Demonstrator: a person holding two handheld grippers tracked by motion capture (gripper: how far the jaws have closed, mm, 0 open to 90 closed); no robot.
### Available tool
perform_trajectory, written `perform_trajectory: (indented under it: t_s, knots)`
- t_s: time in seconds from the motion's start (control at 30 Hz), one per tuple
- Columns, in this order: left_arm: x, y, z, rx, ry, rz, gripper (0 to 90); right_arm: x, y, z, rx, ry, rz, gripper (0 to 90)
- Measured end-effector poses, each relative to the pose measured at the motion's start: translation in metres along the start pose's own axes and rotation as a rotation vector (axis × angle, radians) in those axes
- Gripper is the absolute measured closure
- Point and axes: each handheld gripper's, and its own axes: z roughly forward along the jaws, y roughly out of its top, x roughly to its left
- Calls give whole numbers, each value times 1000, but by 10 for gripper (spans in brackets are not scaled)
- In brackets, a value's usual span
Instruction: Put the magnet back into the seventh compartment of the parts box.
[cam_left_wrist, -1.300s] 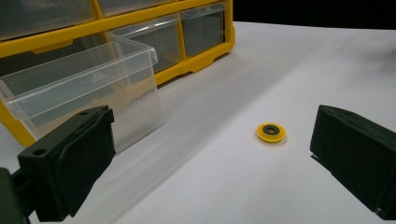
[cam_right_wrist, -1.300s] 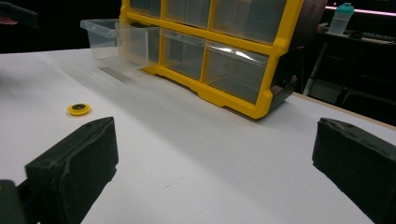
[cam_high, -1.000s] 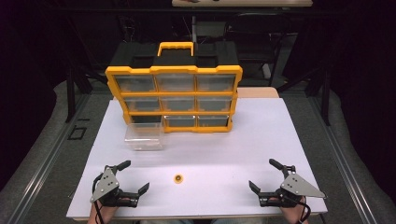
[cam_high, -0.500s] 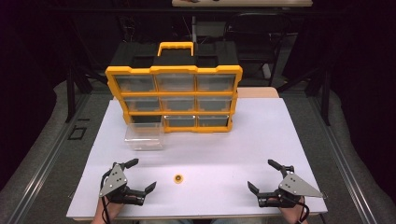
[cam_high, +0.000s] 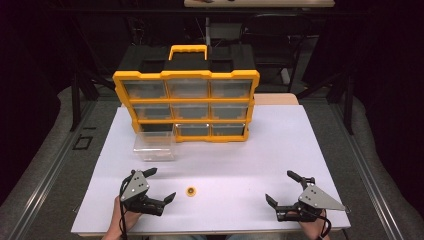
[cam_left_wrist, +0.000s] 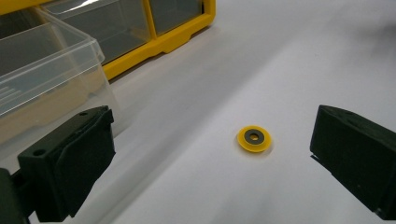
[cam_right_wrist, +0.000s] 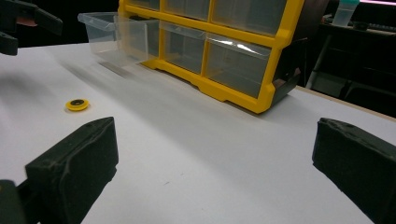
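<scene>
A small yellow disc with a dark centre (cam_high: 190, 191) lies flat on the white table, also in the left gripper view (cam_left_wrist: 253, 138) and the right gripper view (cam_right_wrist: 77, 104). My left gripper (cam_high: 161, 185) stands open just left of the disc, its jaws wide apart (cam_left_wrist: 212, 158) with the disc ahead between them, nearer the right jaw. My right gripper (cam_high: 284, 189) is open near the table's front right, far from the disc, with nothing between its jaws (cam_right_wrist: 212, 163).
A yellow and black organiser (cam_high: 186, 102) with clear drawers stands at the back of the white table (cam_high: 280, 150). One clear drawer (cam_high: 154, 146) sits pulled out on the table in front of its lower left slot, close to my left gripper.
My left gripper has moved right and a little forward toward the yellow disc. The right gripper has barely shifted. The disc has not moved.
</scene>
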Motion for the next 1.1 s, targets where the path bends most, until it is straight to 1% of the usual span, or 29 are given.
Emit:
perform_trajectory:
  t_s: [0.03, 0.07, 0.13, 0.17, 0.27, 0.3, 0.4, 0.63, 0.67, 0.7, 0.73, 0.77, 0.87, 0.93, 0.97, 1.0, 1.1]
  knots:
    - [-1, 3, 3, 17, -1, 2, 0, 0, 0, 0, 1, 0, 2, 0]
    - [-1, 3, 3, 17, -1, 2, 0, 0, 0, 0, 2, -1, 2, 0]
    - [-1, 5, 7, 37, -11, 4, 0, 0, 0, 0, 4, -1, 1, 0]
    - [-2, 7, 12, 66, -15, 1, 0, 0, 0, 0, 4, -1, 2, 0]
    - [-4, 10, 18, 96, -26, 2, 0, -1, 0, 0, 6, -3, -1, 0]
    - [-4, 12, 19, 109, -32, 8, 0, -1, 0, 0, 6, -4, -2, 0]
    - [-6, 14, 24, 129, -34, 16, 0, -1, 0, 0, 8, -6, 0, 0]
    - [-8, 20, 31, 172, -43, 16, 0, -1, -1, 0, 14, -6, -2, 0]
    - [-8, 20, 31, 172, -43, 16, 0, -1, -1, 1, 14, -7, -3, 0]
    - [-8, 21, 33, 184, -44, 20, 0, -1, -1, 1, 14, -7, -3, 0]
    - [-8, 21, 33, 184, -44, 20, 0, -1, -1, 1, 14, -7, -3, 0]
    - [-9, 22, 36, 200, -47, 22, 0, -1, -1, 1, 16, -7, -3, 0]
    - [-10, 23, 41, 224, -57, 31, 0, -1, -1, 1, 16, -11, -4, 0]
    - [-11, 24, 43, 228, -60, 30, 0, -1, -1, 1, 17, -11, -4, 0]
    - [-13, 25, 45, 244, -60, 39, 0, -1, -1, 1, 19, -12, -5, 0]
    - [-13, 25, 46, 249, -56, 43, 0, -1, -1, 1, 19, -11, -6, 1]
    - [-14, 27, 49, 261, -61, 41, 0, -1, -1, 1, 21, -10, -6, 1]
